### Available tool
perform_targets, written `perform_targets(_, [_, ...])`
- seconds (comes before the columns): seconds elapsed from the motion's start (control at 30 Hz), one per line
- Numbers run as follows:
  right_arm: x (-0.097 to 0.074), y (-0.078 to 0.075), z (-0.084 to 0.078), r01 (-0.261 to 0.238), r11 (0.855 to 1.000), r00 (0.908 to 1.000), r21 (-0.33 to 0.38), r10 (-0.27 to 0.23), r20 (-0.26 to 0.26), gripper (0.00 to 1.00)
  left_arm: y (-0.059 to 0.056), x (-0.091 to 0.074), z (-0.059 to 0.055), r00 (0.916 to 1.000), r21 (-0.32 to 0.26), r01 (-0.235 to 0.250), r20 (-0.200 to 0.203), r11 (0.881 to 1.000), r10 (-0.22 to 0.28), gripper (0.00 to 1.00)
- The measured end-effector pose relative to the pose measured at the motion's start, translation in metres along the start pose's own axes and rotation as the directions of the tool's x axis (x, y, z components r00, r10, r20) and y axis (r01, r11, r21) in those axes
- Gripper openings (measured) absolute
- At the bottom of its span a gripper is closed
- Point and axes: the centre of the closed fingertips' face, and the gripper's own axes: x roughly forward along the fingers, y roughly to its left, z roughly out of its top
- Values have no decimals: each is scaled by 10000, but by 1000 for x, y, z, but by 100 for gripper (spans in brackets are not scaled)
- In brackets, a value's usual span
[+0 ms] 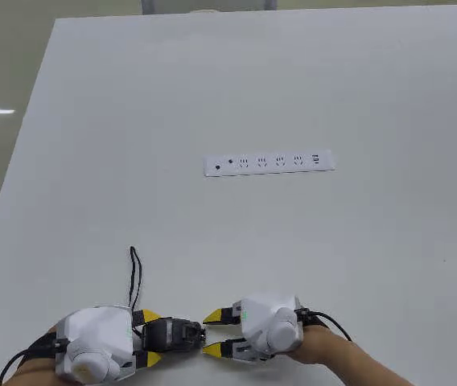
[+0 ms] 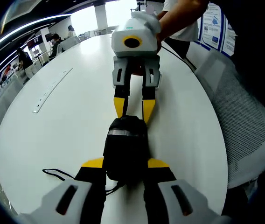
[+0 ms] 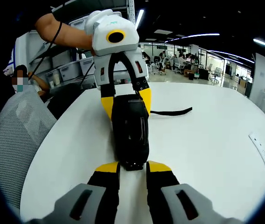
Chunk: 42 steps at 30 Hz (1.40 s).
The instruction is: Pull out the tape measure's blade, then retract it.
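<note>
Pull-out not begun: left hand-held gripper [image 2: 125,163] clamps tape measure [image 3: 130,128]; right hand-held gripper [image 3: 132,167] open; next, pinch blade tip, pull

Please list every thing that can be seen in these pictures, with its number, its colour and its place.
table: one, white, under everything.
power strip: one, white, flat at the table's middle.
tape measure: one, black, gripped near the table's front edge.
strap: one, black, looped on the table beside the tape measure.
mesh chair: one, pale grey, beside the table.
left gripper: one, white with yellow tips, shut on the tape measure.
right gripper: one, white with yellow tips, open at the tape measure's free end.
hand: one, holding the right gripper.
</note>
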Motion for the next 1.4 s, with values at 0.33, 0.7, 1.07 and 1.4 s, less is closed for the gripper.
perform_targets(0.33, [2,0,-2,-67,9996,9999,-258,64,-90,17,0,-1,0,9999,-74,1,171,10000,1,26])
perform_targets(0.7, [6,5,-6,-25,9997,9996,-242,18,-276,12,0,-1,-1,9998,-74,41,215,10000,-39,26])
perform_targets(1.07, [4,1,-2,-123,9994,9997,-336,116,-201,11,1,-1,-1,9995,-227,-2,301,9997,8,26])
perform_targets(1.4, [3,-2,2,-301,9989,9993,-369,292,-240,11,1,-1,-1,9995,-292,-16,306,9996,25,27])
